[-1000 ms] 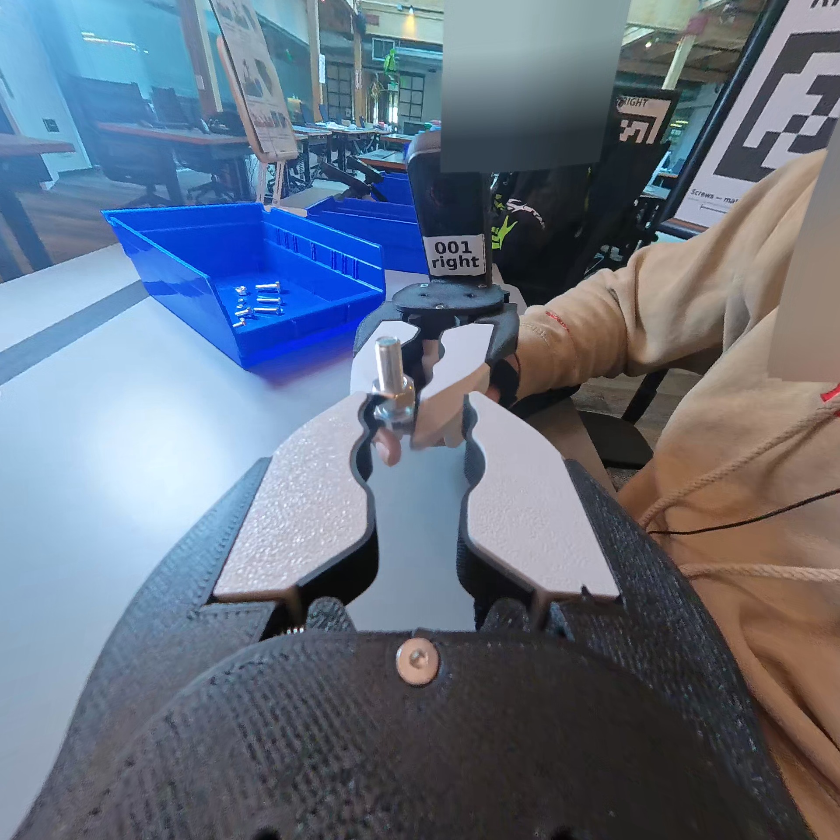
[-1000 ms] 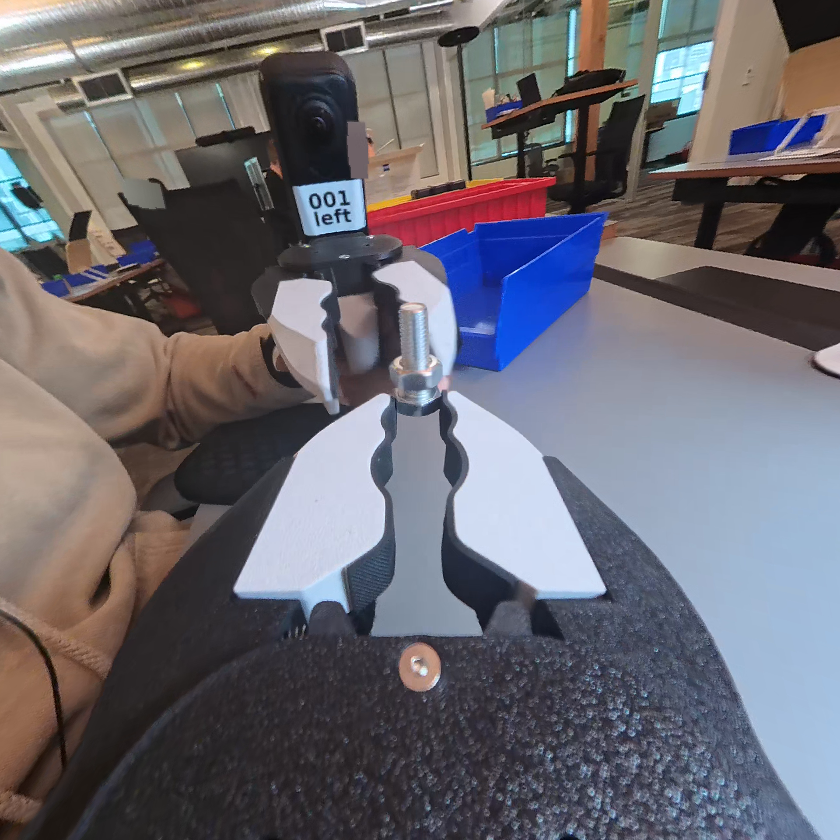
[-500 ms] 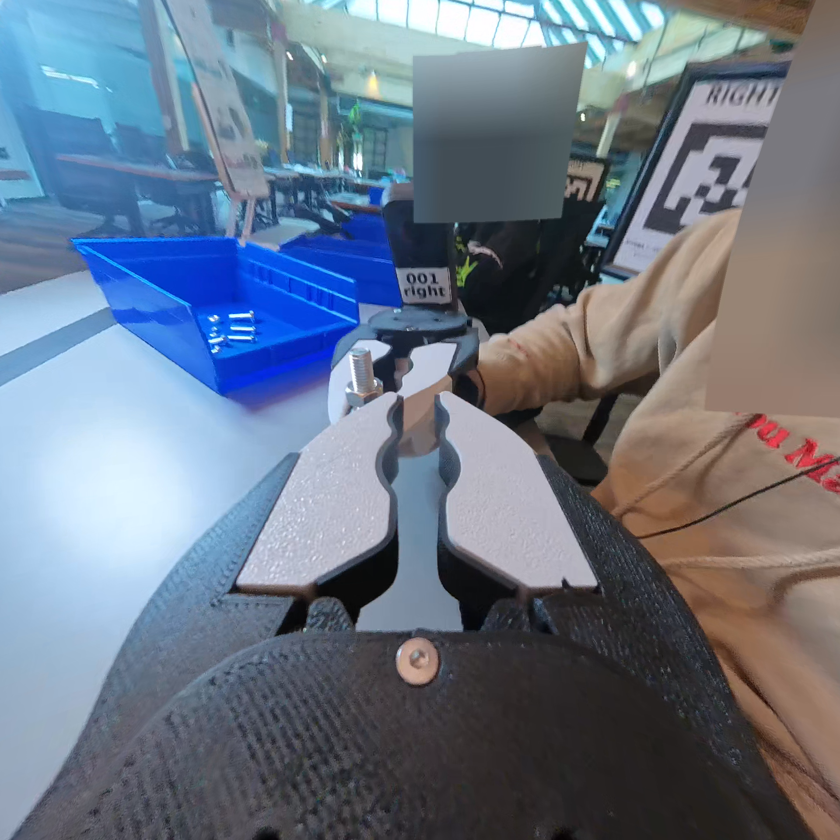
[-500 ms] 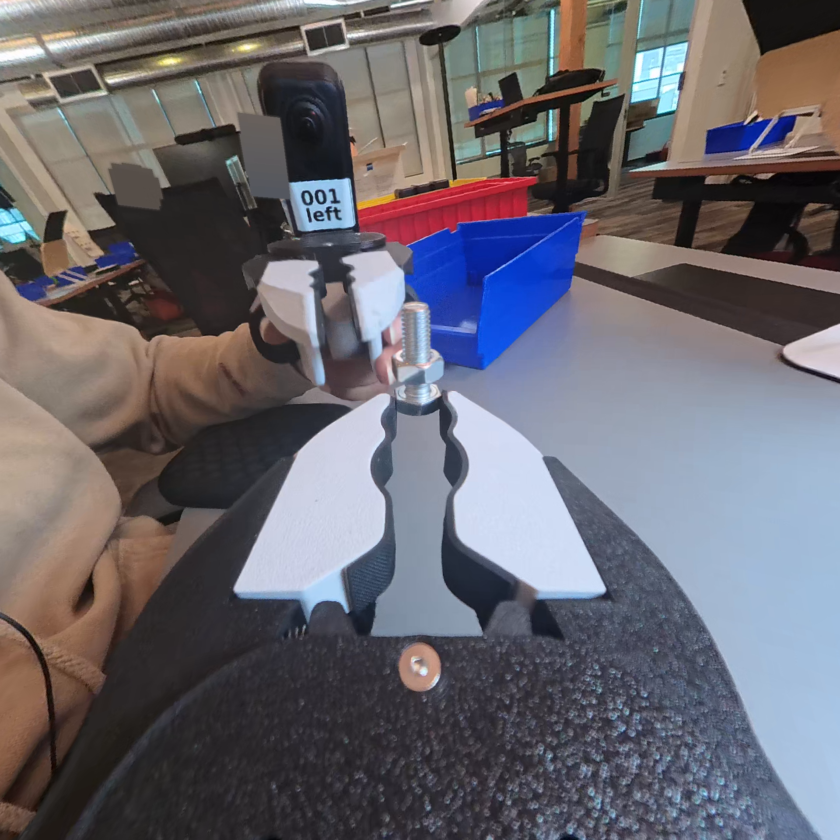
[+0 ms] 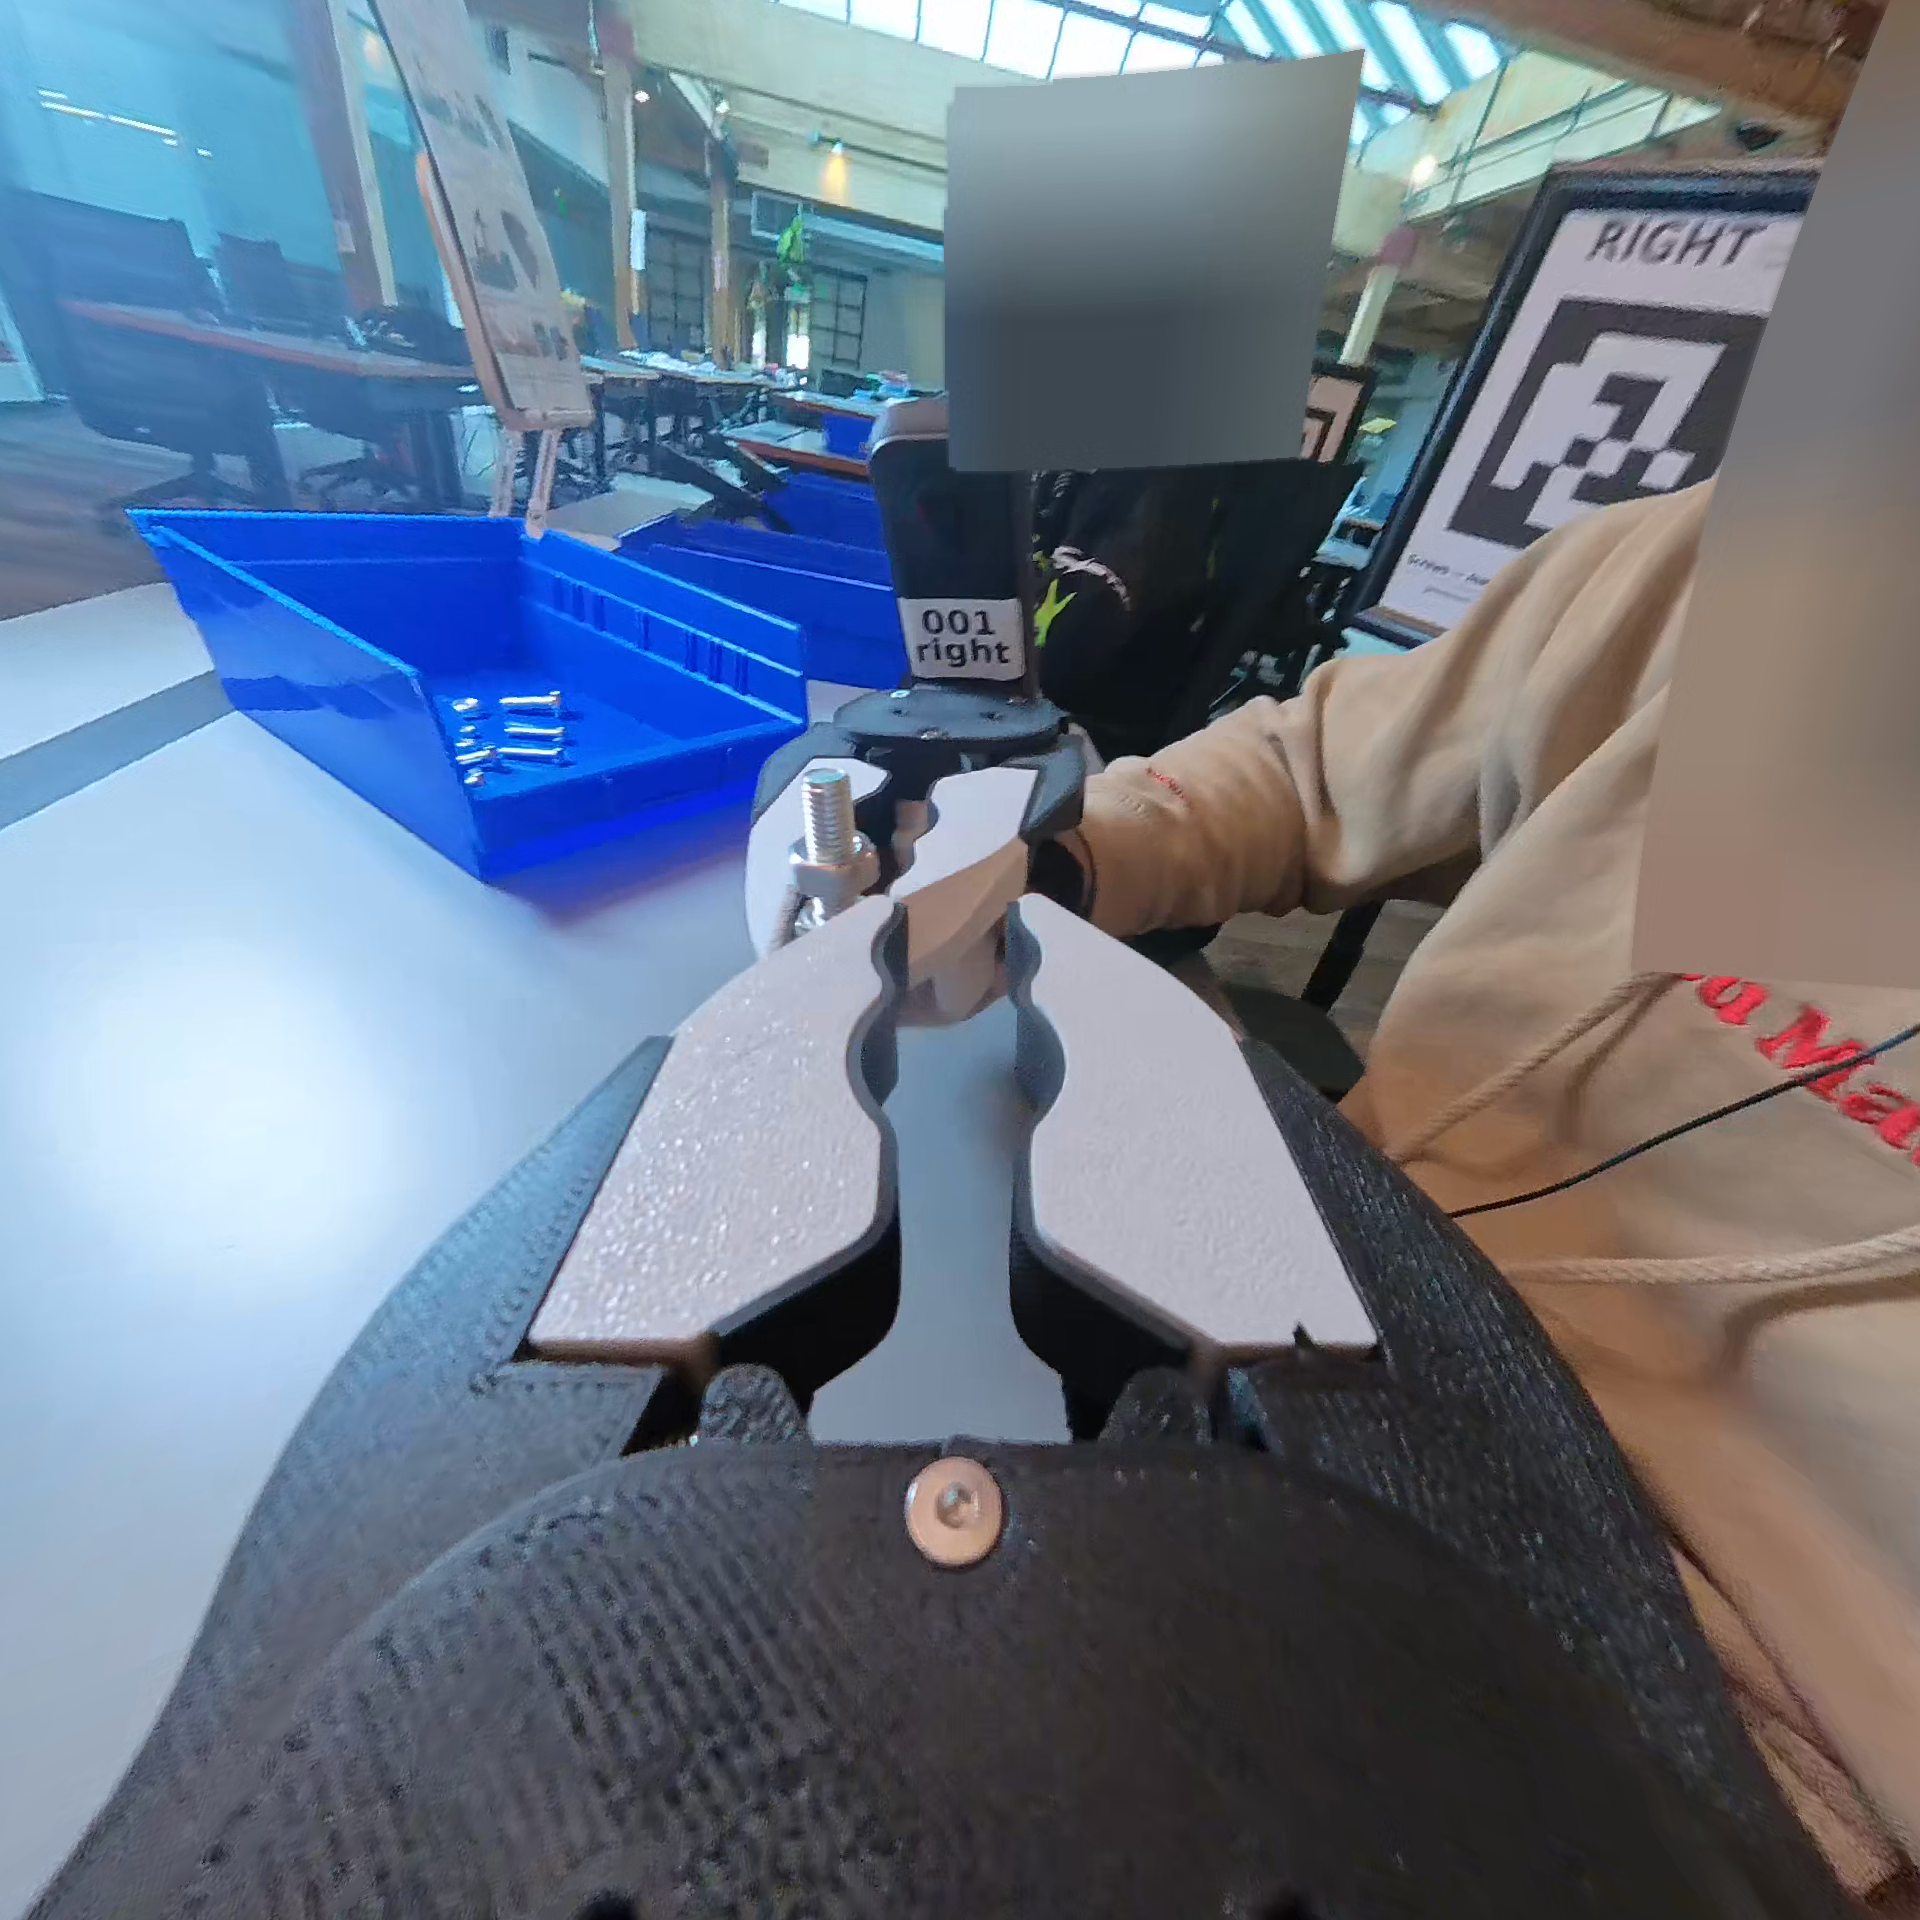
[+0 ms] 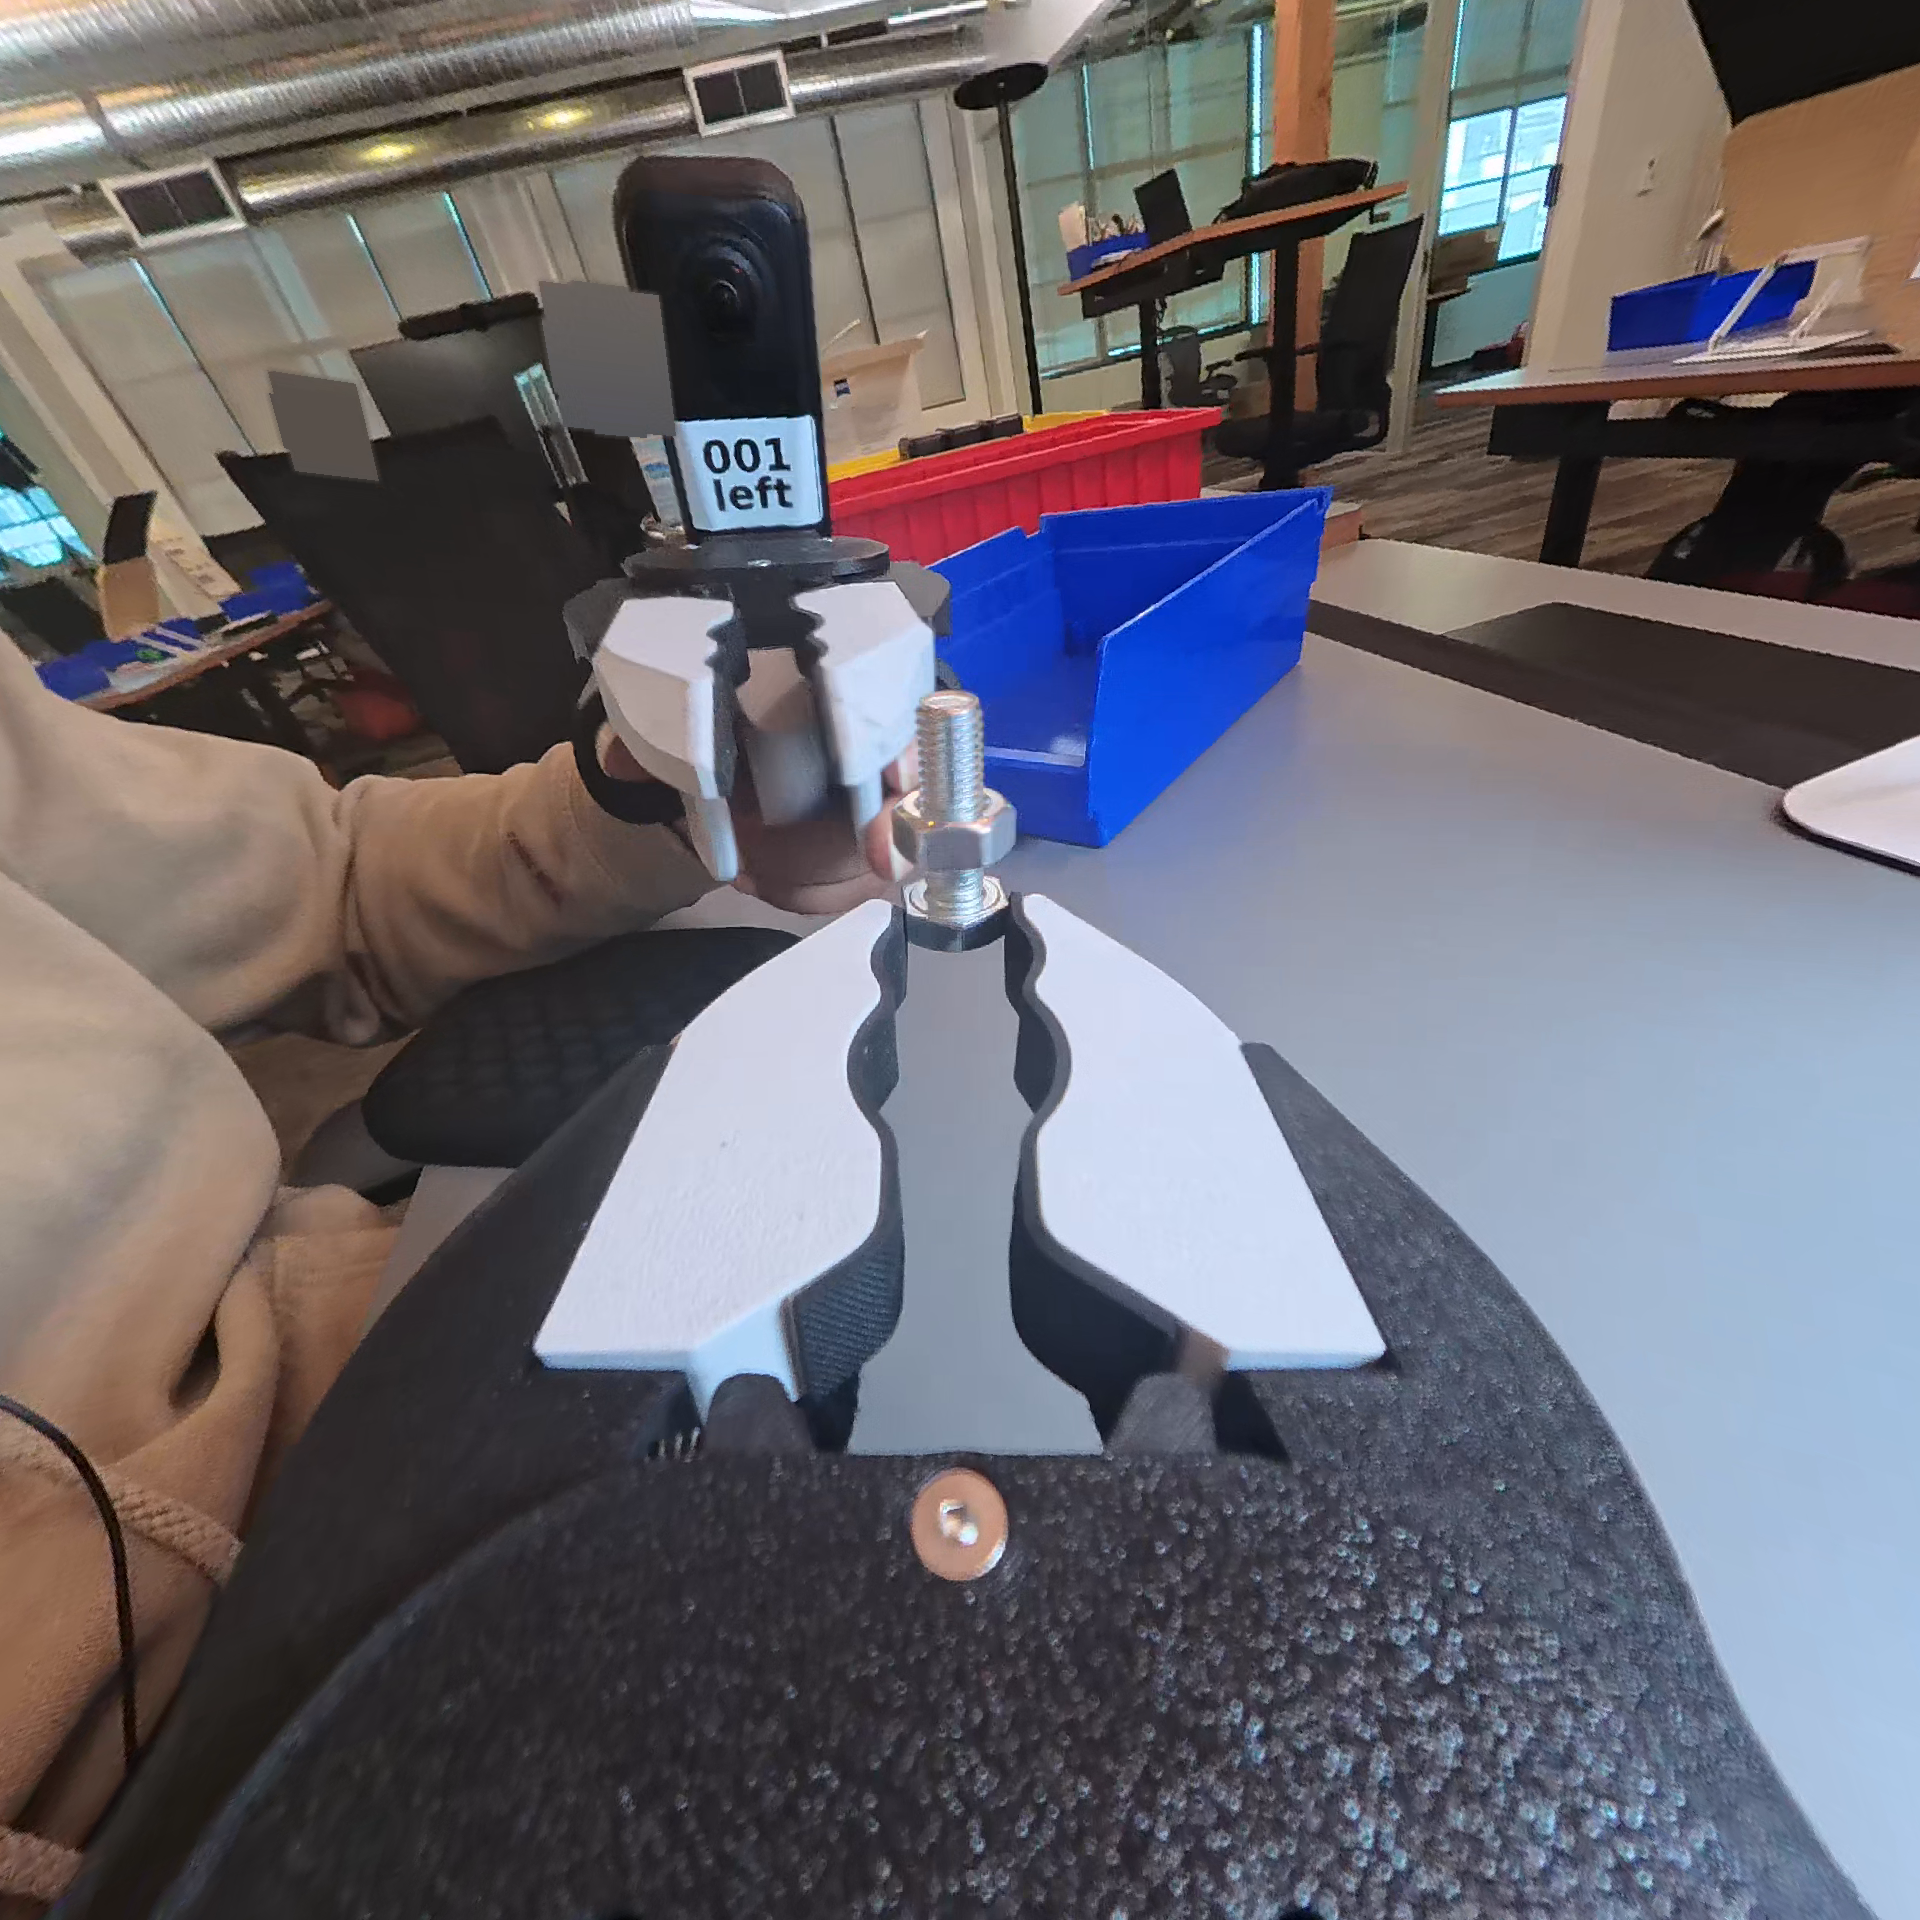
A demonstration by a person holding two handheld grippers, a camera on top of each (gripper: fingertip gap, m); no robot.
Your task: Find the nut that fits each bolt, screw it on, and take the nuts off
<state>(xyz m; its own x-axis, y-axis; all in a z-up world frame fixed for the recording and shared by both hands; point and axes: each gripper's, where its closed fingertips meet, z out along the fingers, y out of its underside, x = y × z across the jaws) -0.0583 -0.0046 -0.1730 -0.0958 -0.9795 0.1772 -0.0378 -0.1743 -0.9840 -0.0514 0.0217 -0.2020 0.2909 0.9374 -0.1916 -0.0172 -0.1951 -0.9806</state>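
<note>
- The right gripper (image 6: 951,920) has its fingers pinched on the head end of the bolt (image 6: 949,764), which stands upright with its threaded end free. That hold likely exists to give the other tool room to work the thread.
- The nut (image 6: 953,826) sits partway down the shank, with bare thread above it and a little below. I judge it neither seated nor off.
- The left gripper (image 5: 951,940) has its fingers drawn near together with a narrow slot between them and nothing in that slot. It stands just beside the bolt, not on the nut — apparently between turns.
- The right wrist view shows the nut's flats, the washer-like collar at the bolt's base and the left tool's fingertips (image 6: 717,831) hanging beside the nut and apart from it.
- The left wrist view hides the bolt's lower end behind its own finger. Whether that finger touches the nut is hard to tell there.
- Only the left wrist view shows the blue bin (image 5: 343,665) on the grey table (image 5: 260,1039) holding more loose bolts (image 5: 514,732) — probably the remaining work.
- The right wrist view shows another blue bin (image 6: 1195,665), its contents unseen, with a red bin (image 6: 1018,483) behind.
</note>
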